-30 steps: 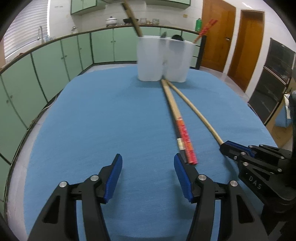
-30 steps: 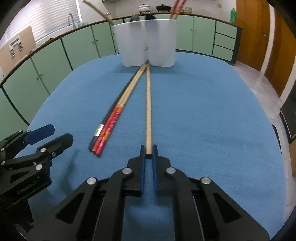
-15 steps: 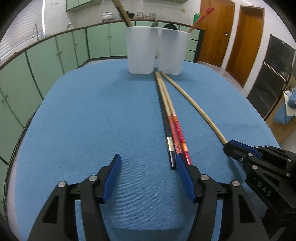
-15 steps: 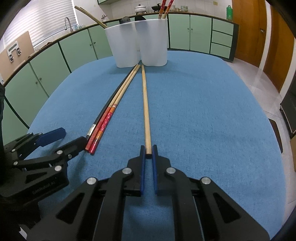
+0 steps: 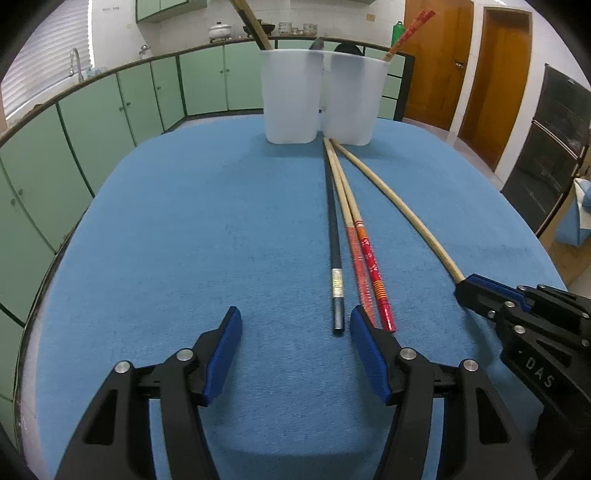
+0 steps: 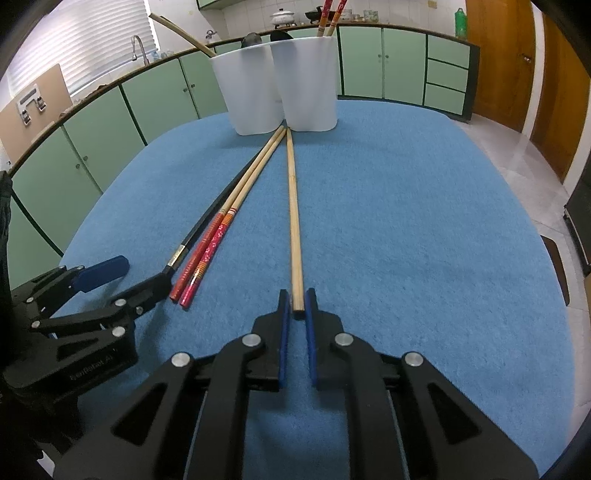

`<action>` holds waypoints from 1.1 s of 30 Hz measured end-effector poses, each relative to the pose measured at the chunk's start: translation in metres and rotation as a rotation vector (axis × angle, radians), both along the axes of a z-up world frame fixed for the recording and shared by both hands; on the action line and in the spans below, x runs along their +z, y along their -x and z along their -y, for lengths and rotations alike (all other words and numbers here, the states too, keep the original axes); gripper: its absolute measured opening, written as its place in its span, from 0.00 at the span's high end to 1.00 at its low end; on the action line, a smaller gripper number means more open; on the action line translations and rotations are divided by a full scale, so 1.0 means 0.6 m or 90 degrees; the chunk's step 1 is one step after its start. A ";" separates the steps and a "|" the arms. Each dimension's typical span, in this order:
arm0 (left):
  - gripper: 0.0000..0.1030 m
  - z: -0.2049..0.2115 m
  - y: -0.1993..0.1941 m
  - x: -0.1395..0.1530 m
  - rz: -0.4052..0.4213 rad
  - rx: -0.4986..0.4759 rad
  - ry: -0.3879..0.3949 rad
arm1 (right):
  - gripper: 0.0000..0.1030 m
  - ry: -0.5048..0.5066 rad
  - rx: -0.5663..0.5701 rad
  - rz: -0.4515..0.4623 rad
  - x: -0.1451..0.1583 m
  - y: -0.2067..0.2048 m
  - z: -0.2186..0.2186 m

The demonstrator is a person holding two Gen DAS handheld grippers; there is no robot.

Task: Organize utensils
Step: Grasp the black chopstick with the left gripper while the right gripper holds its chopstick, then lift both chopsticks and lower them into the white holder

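Four chopsticks lie on the blue table, tips toward two white cups. A black chopstick and two red-ended ones lie together. A plain bamboo chopstick lies to their right. My right gripper is shut on the bamboo chopstick's near end; it also shows in the left wrist view. My left gripper is open, the black chopstick's end between its fingers. It shows in the right wrist view.
The cups hold a wooden utensil, dark utensils and two red chopsticks. Green cabinets run round the room behind the table. Wooden doors stand at the right.
My left gripper has moved right and forward, so the black chopstick's end now lies between its open fingers. My right gripper stays shut on the bamboo chopstick.
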State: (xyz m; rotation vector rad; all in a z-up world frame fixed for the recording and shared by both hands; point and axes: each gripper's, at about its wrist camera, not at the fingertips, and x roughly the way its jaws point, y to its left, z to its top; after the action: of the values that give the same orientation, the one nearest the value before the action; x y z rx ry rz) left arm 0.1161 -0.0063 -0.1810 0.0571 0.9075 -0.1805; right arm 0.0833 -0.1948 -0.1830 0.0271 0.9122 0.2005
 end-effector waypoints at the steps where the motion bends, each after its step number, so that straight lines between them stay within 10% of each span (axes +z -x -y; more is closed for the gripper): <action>1: 0.48 0.001 0.000 0.000 0.000 -0.002 0.003 | 0.90 -0.001 0.004 0.000 0.000 0.000 -0.001; 8: 0.93 0.018 0.002 0.002 0.003 -0.032 0.018 | 0.94 -0.018 0.007 0.001 0.002 0.003 0.004; 19: 0.94 0.013 0.024 0.042 0.041 -0.036 0.037 | 0.94 -0.019 0.004 0.029 0.040 0.027 0.020; 33: 0.94 -0.012 0.055 0.211 0.197 -0.040 0.062 | 0.94 -0.050 0.011 0.140 0.190 0.031 0.050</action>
State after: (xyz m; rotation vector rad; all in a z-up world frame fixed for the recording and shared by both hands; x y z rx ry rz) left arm 0.0832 0.0008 -0.0543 0.0215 0.5885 -0.2657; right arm 0.0646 -0.2248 -0.0691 0.0685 0.6848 0.2507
